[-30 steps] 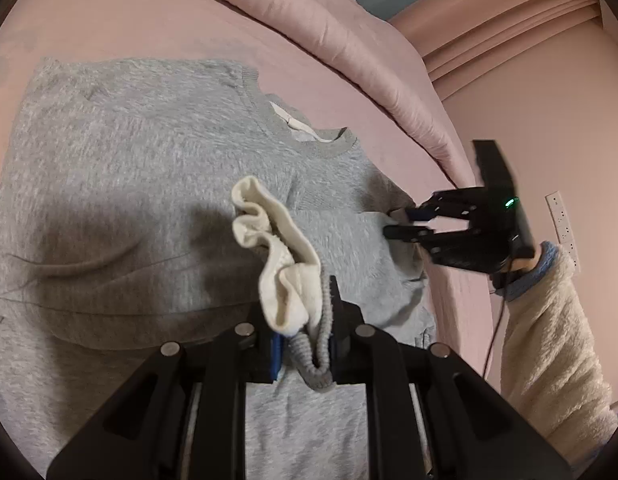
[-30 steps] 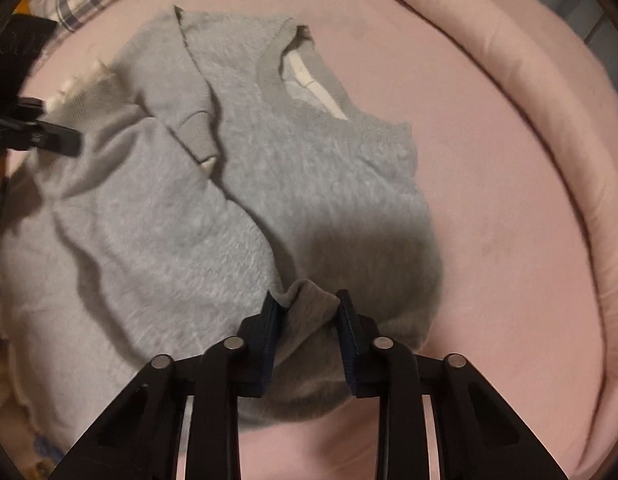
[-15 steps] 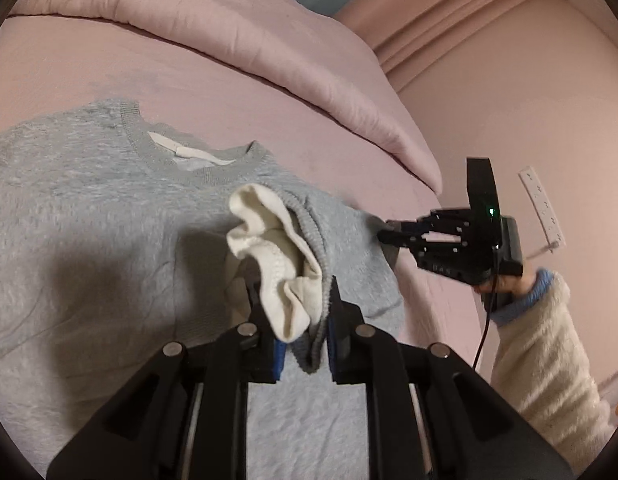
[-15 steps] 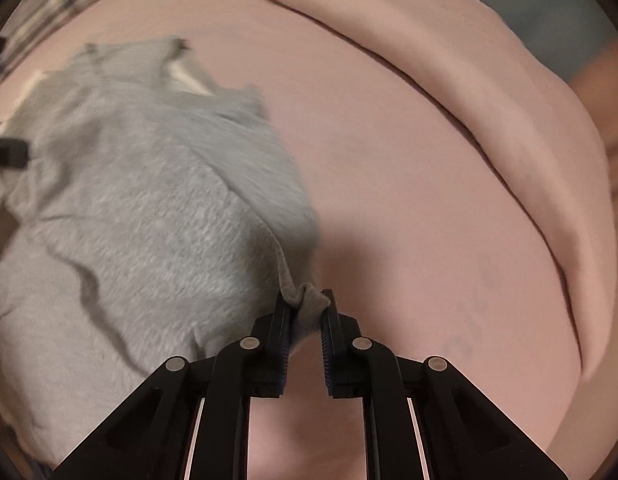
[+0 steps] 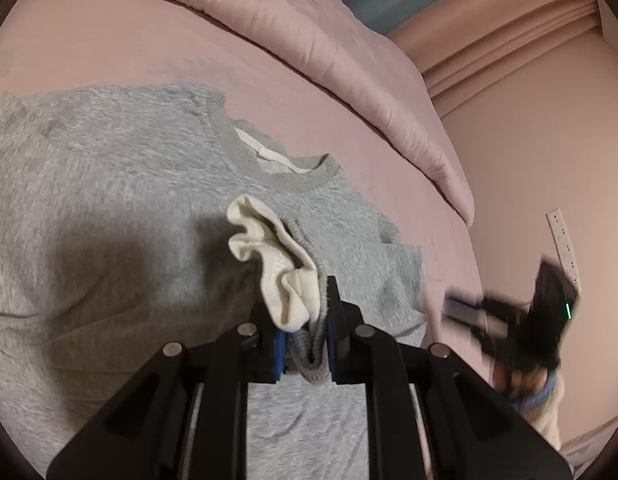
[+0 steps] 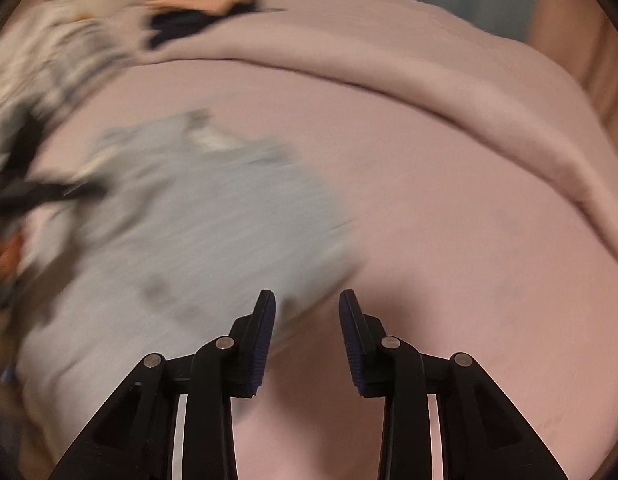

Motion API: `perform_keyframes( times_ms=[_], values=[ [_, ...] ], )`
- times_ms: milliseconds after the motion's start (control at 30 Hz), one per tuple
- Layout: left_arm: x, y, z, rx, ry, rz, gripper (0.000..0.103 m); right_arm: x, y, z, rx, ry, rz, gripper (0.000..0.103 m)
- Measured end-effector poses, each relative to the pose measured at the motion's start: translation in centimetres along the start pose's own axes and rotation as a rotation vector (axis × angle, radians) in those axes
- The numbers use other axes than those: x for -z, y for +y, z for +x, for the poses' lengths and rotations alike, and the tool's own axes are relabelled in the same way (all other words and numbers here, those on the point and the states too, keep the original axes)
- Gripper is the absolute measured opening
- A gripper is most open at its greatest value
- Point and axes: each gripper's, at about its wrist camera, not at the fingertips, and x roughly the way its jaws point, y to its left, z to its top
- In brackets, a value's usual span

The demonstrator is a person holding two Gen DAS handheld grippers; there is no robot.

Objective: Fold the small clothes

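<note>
A grey sweatshirt (image 5: 109, 184) lies on a pink bed (image 5: 109, 52). My left gripper (image 5: 305, 312) is shut on its hem, a bunch of grey ribbing and cream lining (image 5: 277, 272), held up over the shirt's body. My right gripper (image 6: 307, 300) is open and empty, just off the sweatshirt's blurred right edge (image 6: 197, 224) over bare sheet. In the left wrist view the right gripper (image 5: 469, 312) shows blurred at the right, clear of the cloth.
A rolled pink duvet (image 5: 309, 40) runs along the far side of the bed. A wall with a power strip (image 5: 565, 240) is at the right. Patterned clothes (image 6: 69, 40) lie at the far left in the right wrist view.
My right gripper has let go of the sweatshirt's corner, opened and pulled away to the right. My left gripper still holds the hem and has shifted slightly.
</note>
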Motion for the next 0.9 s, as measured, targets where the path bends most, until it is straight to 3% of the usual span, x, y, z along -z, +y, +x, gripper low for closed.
perform_keyframes(
  times_ms=[133,233,333,433,467,533,567,667,733,833,900],
  values=[
    [-0.4,-0.1,-1.1,0.036,-0.018,-0.023,0.015,3.6,3.7,0.6,-0.197,-0.007,0.029,0.033],
    [-0.4,-0.6,-1.9,0.025,-0.029,-0.006,0.015,4.7,4.0,2.0,-0.258,-0.011,0.049,0.033],
    [-0.3,-0.7,-2.3,0.029,-0.035,-0.005,0.015,5.0,3.9,3.2,-0.181,-0.049,0.101,0.033],
    [0.0,0.0,-2.4,0.036,-0.026,-0.036,0.016,5.8,3.0,4.1,0.048,-0.066,0.194,0.032],
    [0.1,0.2,-2.2,0.029,-0.024,-0.039,0.016,6.5,2.5,3.7,0.092,-0.099,0.244,0.027],
    [0.4,0.6,-1.7,0.005,-0.012,-0.035,0.016,7.7,1.0,2.4,0.111,-0.161,0.337,0.022],
    [0.5,1.0,-1.1,-0.006,-0.004,-0.044,0.016,7.9,0.9,2.5,0.14,-0.17,0.361,0.015],
    [0.9,2.4,0.1,-0.05,0.021,-0.072,0.016,8.5,0.8,2.8,0.154,-0.144,0.401,0.014],
    [1.4,3.4,0.4,-0.094,0.048,-0.074,0.022,8.3,1.4,3.4,0.182,-0.136,0.379,0.014],
    [1.5,4.1,-0.2,-0.124,0.054,-0.053,0.032,8.8,0.5,2.1,0.144,-0.142,0.418,0.014],
    [1.6,4.8,-0.9,-0.152,0.078,-0.057,0.034,9.7,-0.2,0.9,0.098,-0.124,0.435,0.014]
  ],
)
